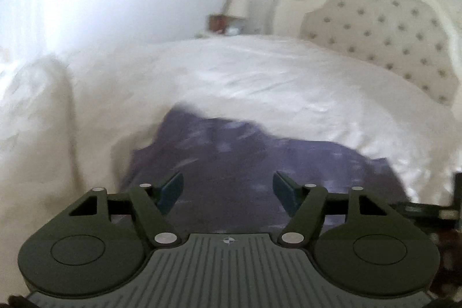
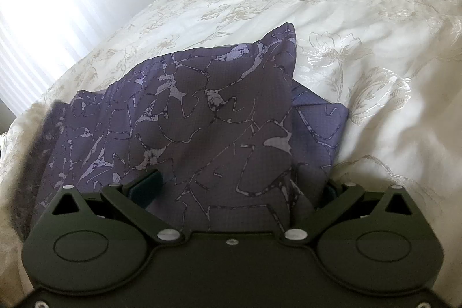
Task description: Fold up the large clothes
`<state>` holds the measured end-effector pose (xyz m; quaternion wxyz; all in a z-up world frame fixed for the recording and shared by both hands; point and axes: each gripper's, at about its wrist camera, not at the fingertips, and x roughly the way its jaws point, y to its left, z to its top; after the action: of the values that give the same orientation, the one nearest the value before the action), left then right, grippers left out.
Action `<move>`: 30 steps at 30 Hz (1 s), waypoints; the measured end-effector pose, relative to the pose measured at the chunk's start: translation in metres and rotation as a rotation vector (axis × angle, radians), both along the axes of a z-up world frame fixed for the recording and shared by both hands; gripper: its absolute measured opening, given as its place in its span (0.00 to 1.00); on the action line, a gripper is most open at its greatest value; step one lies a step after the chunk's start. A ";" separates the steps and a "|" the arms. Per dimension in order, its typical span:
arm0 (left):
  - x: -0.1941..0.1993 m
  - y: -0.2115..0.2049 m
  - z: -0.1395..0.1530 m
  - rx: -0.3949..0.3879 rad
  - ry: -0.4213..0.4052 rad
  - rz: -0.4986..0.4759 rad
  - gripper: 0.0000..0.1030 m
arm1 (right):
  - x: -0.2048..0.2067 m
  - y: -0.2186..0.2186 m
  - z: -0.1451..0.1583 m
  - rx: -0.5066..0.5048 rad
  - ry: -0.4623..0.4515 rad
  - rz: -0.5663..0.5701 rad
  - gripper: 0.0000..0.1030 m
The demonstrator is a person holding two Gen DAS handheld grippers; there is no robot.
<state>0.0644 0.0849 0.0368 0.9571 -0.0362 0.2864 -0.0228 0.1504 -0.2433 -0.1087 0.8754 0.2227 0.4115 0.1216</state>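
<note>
The left gripper [image 1: 228, 189] hangs part open and empty above the purple garment [image 2: 187, 117]. The right gripper [image 2: 239, 186] straddles a raised fold; whether it pinches, I cannot tell. Any tug could undo the layers. The garment, marbled with pale streaks, lies partly folded near the edge of the bed [image 2: 361, 19].
</note>
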 end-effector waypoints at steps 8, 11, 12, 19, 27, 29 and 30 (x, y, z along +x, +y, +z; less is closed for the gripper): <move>0.017 -0.063 -0.031 -0.017 0.085 -0.278 0.18 | 0.000 0.000 0.000 -0.001 0.001 0.000 1.00; 0.031 -0.070 -0.056 -0.035 0.166 -0.281 0.15 | 0.000 0.000 0.000 -0.001 0.001 0.001 1.00; 0.035 -0.069 -0.064 -0.034 0.202 -0.278 0.14 | 0.000 0.000 0.000 -0.001 0.002 0.001 1.00; 0.049 -0.071 -0.105 0.042 0.287 -0.276 0.09 | 0.001 0.002 0.000 -0.010 0.005 0.004 1.00; 0.096 -0.074 -0.092 -0.014 0.348 -0.252 0.09 | 0.002 0.000 0.000 0.004 0.020 0.005 1.00; 0.117 -0.076 -0.092 -0.024 0.355 -0.239 0.09 | 0.002 -0.001 0.000 0.014 0.024 0.004 1.00; 0.127 -0.078 -0.092 -0.028 0.361 -0.234 0.09 | 0.003 -0.002 0.000 0.019 0.026 0.003 1.00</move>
<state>0.1917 0.0069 -0.0554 0.8806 -0.0197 0.4550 -0.1310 0.1529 -0.2454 -0.1089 0.8676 0.2318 0.4220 0.1240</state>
